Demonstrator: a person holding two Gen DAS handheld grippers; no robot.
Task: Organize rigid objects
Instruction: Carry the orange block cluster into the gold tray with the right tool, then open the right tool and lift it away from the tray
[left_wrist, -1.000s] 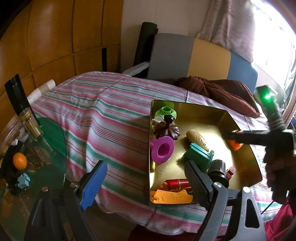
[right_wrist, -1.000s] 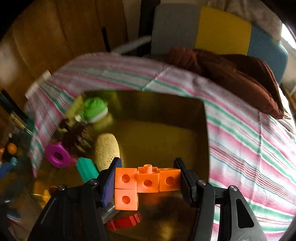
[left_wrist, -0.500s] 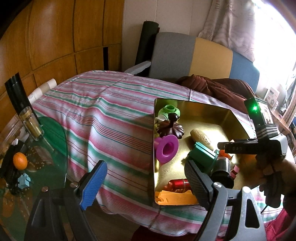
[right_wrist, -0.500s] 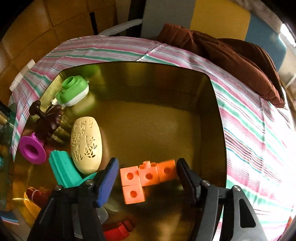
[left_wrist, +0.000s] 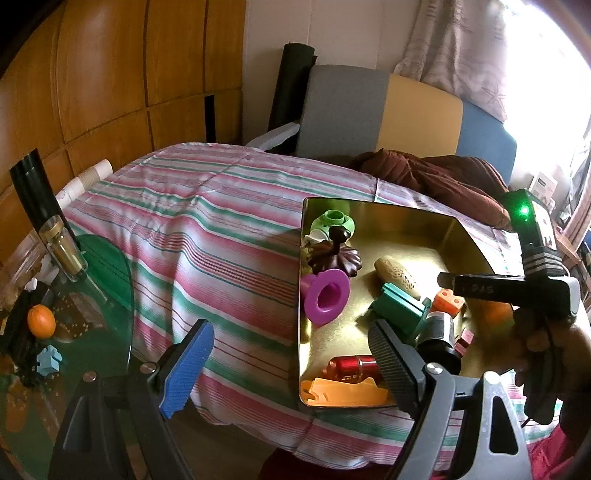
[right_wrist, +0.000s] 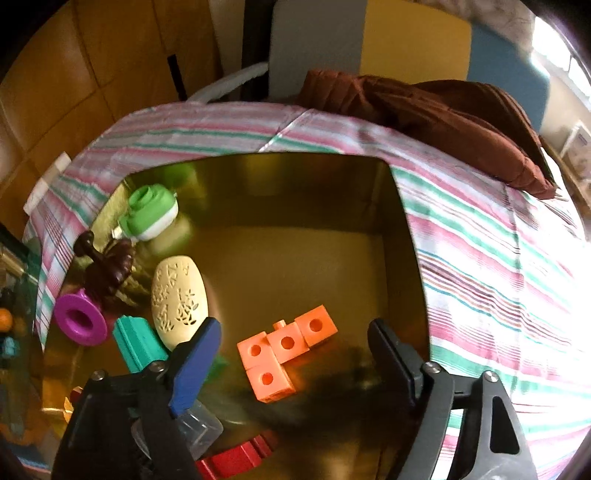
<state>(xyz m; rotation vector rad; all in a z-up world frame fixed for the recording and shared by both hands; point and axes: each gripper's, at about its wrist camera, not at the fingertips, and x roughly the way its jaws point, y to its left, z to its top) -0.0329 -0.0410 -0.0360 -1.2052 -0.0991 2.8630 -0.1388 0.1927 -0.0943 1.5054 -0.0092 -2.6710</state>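
Note:
A gold tin tray sits on the striped bedspread. An orange block of joined cubes lies flat on the tray floor. My right gripper hovers over it with its jaws opening, and both pads stand clear of the block. From the left wrist view the orange block shows beside a right fingertip, with a person's hand on the handle. My left gripper hangs open and empty over the tray's near left corner.
The tray's left side also holds a green-white cap, a brown knob, a purple spool, a cream oval, a teal block and a red piece. A glass side table with an orange ball stands left.
The right gripper's jaws have spread and let go of the orange block, which now rests on the tray floor. The left gripper has stayed put.

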